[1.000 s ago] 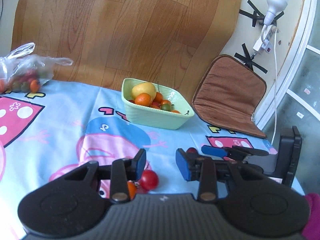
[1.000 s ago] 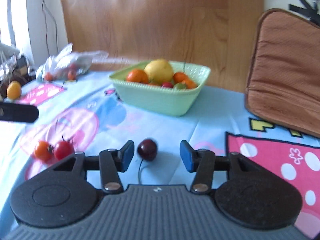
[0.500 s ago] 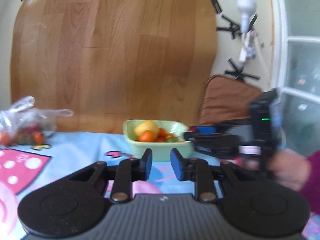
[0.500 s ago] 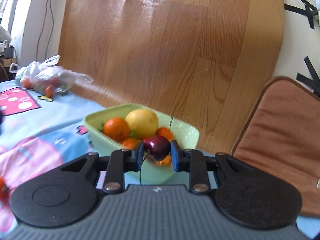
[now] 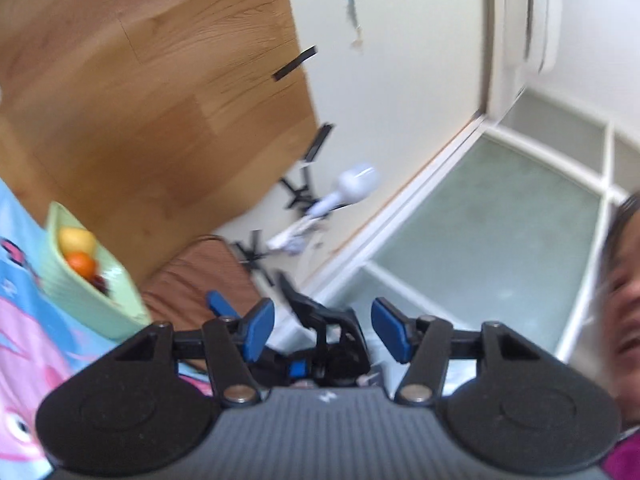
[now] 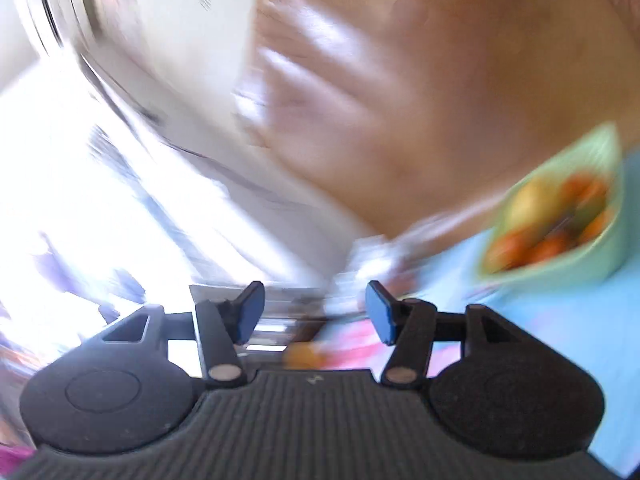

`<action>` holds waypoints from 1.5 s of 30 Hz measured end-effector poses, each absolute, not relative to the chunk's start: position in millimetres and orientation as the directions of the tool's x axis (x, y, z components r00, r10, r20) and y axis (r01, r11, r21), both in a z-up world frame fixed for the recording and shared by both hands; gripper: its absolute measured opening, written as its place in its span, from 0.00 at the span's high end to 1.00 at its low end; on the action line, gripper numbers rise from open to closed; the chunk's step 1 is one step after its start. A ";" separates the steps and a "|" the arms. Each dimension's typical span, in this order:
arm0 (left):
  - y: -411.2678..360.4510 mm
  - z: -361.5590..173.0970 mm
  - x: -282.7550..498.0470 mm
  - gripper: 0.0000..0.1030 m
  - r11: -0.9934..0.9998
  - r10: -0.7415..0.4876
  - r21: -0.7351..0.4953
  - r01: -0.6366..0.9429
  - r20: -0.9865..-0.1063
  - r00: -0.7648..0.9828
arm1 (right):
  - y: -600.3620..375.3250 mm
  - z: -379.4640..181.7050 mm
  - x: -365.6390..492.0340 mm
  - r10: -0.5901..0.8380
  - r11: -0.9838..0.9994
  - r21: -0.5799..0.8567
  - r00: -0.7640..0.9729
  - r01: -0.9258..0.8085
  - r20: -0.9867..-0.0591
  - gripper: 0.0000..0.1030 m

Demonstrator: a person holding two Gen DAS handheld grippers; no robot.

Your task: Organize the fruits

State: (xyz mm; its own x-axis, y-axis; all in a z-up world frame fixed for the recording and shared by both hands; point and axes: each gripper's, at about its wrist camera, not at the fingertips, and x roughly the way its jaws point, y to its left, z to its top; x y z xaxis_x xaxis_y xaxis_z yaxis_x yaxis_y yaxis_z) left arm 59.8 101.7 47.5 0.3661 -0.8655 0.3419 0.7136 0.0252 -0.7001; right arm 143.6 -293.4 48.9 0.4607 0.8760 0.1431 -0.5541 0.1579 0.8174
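Starting from the worktop [image 5: 18, 240], treat the step as a return for the next loose fruit, and slow down first: the blue cartoon cloth is smeared in the right wrist view, so aiming at anything small is not yet possible. Keep the green bowl [image 5: 80, 300] as the landmark. It sits at the back of the worktop against the wood-grain board, just beside the brown cushion [image 5: 200, 272], and already holds most of the fruit. Read the left claw [image 5: 322, 328] as partly spread, jaws just opening, gripping nothing and pointing up past the bowl towards the wall and window. Tip it back down to the cloth before reaching. Read the right claw [image 6: 316, 304] the same way: partly spread, jaws just opening, nothing between the pads. Level each claw, straddle one fruit, close gently and lift clear of the bowl rim before letting go. Take from the left wrist view what the other blurs: a sharp bowl with a yellow fruit [image 5: 76, 240], an orange [image 5: 82, 264] and a dark cherry [image 5: 100, 282], plus the right claw itself in front. Take from the right wrist view what the left lacks: a small orange blob [image 6: 300, 356] low on the cloth, probably a fruit left to collect, though too blurred to be sure.
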 end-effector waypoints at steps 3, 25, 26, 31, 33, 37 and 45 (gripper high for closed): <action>110.0 52.0 49.7 0.44 -0.073 -0.840 -0.697 0.714 0.429 0.333 | -308.4 30.7 125.3 0.836 -0.212 0.849 0.360 -0.484 0.414 0.37; 76.3 87.8 -44.2 0.43 0.021 -0.897 -0.575 0.818 0.351 0.269 | -320.7 68.1 74.4 0.704 -0.591 0.735 0.233 -0.332 0.671 0.07; 83.8 88.8 -45.5 0.43 0.048 -0.888 -0.575 0.817 0.349 0.298 | -317.4 67.0 73.7 0.721 -0.562 0.753 0.244 -0.342 0.649 0.07; 122.5 88.8 -49.5 0.43 0.426 -0.784 -0.587 0.688 0.140 0.605 | -313.7 85.1 58.0 0.812 0.179 0.852 0.563 -0.492 0.154 0.13; 117.3 83.6 -45.9 0.45 0.642 -0.681 -0.533 0.552 -0.066 0.729 | -285.4 87.2 58.2 0.684 0.598 0.686 0.710 -0.415 -0.167 0.28; 80.2 58.8 -29.5 0.48 0.863 -0.496 -0.304 0.404 -0.349 0.795 | -220.7 59.6 71.6 0.475 0.879 0.272 0.776 -0.393 -0.414 0.60; 31.4 24.2 3.3 0.48 0.872 -0.439 -0.045 0.487 -0.511 0.739 | -180.2 30.8 97.4 0.442 0.875 0.057 0.746 -0.480 -0.498 0.63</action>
